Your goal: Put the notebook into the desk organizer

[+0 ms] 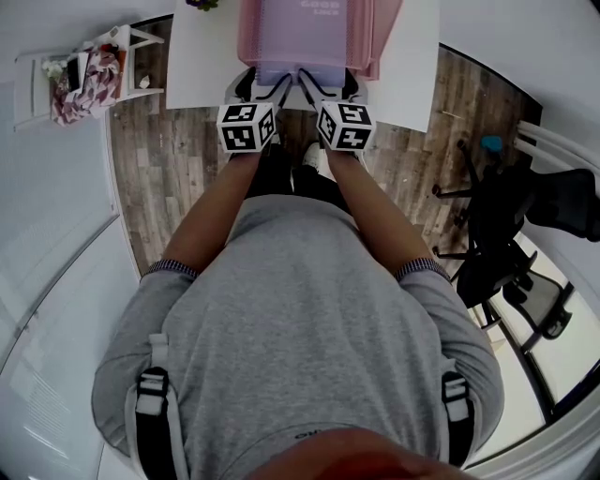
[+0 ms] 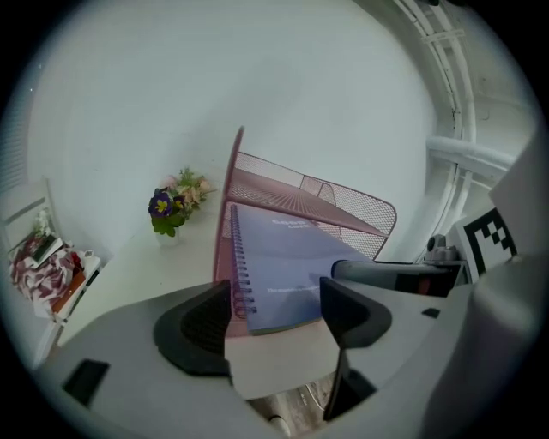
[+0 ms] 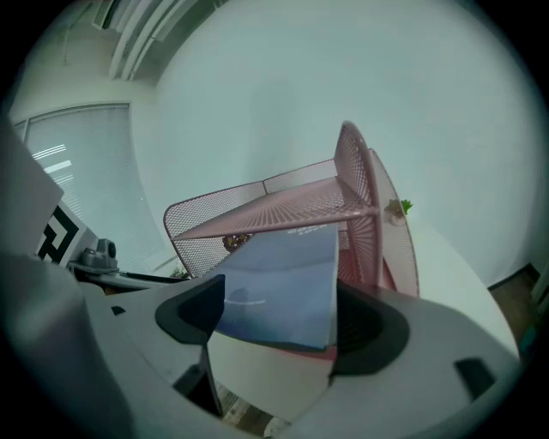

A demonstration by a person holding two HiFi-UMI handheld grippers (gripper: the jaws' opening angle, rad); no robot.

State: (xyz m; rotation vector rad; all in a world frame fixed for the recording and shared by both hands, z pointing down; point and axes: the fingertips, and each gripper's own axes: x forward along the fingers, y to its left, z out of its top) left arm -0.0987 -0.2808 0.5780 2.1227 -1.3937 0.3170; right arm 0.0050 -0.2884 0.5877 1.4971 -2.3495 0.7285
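A blue spiral-bound notebook (image 1: 302, 73) lies flat in the bottom tier of the pink mesh desk organizer (image 1: 309, 28) on the white table (image 1: 202, 56). Its near end sticks out toward me. My left gripper (image 1: 262, 89) and right gripper (image 1: 331, 89) sit side by side at that near end. In the left gripper view the notebook (image 2: 287, 266) has its spiral edge beside the left jaw, and the left gripper (image 2: 274, 313) is open with a gap to each pad. In the right gripper view the notebook (image 3: 279, 287) lies between the spread jaws of the right gripper (image 3: 279, 321) under the organizer's upper shelf (image 3: 283, 201).
A small pot of flowers (image 2: 176, 206) stands on the table left of the organizer (image 2: 292, 193). A white shelf with patterned cloth (image 1: 84, 75) is at the far left. A black office chair (image 1: 525, 225) stands on the wood floor to the right.
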